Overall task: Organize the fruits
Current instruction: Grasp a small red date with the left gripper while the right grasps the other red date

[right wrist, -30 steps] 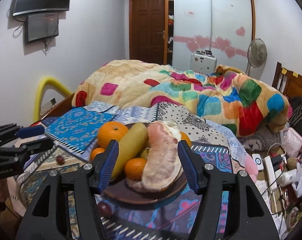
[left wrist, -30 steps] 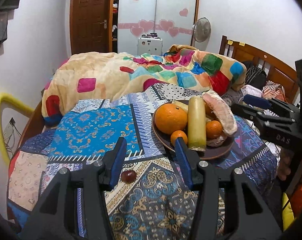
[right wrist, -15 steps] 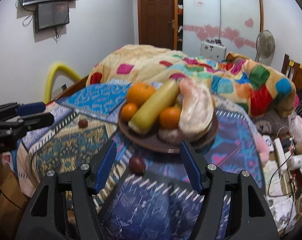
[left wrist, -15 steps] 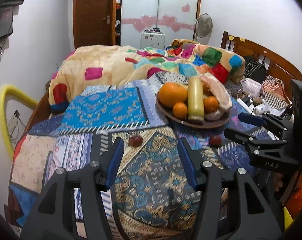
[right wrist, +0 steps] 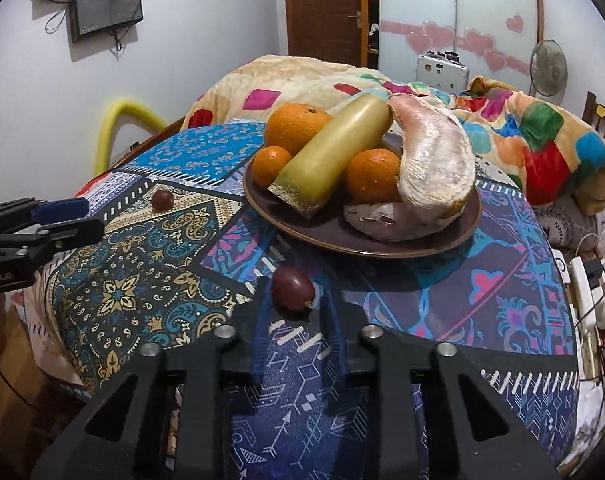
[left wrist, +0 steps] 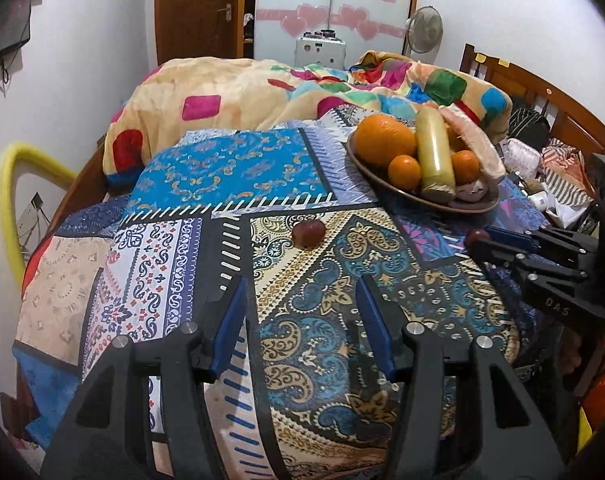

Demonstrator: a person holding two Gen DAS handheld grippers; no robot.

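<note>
A brown plate point(right wrist: 382, 242) on the patterned cloth holds a big orange point(right wrist: 296, 126), two small oranges, a long yellow-green fruit point(right wrist: 334, 152) and a pale pink wedge point(right wrist: 434, 164). One dark red passion fruit point(right wrist: 292, 289) lies in front of the plate, between the blurred fingers of my right gripper point(right wrist: 296, 300), which have narrowed around it. It also shows in the left wrist view point(left wrist: 476, 236) at the right gripper's tips. A second passion fruit point(left wrist: 308, 233) lies on the cloth ahead of my open, empty left gripper point(left wrist: 302, 300).
The table point(left wrist: 162, 240) has a patchwork cloth and rounded edges. A bed with a colourful blanket point(left wrist: 262, 92) lies behind it. A yellow hoop point(left wrist: 10, 200) stands at the left. A power strip and cables point(right wrist: 586, 292) lie off the right edge.
Both grippers pulled back and dropped lower toward the table. My right gripper's fingers narrowed around the near passion fruit. The left gripper stayed open.
</note>
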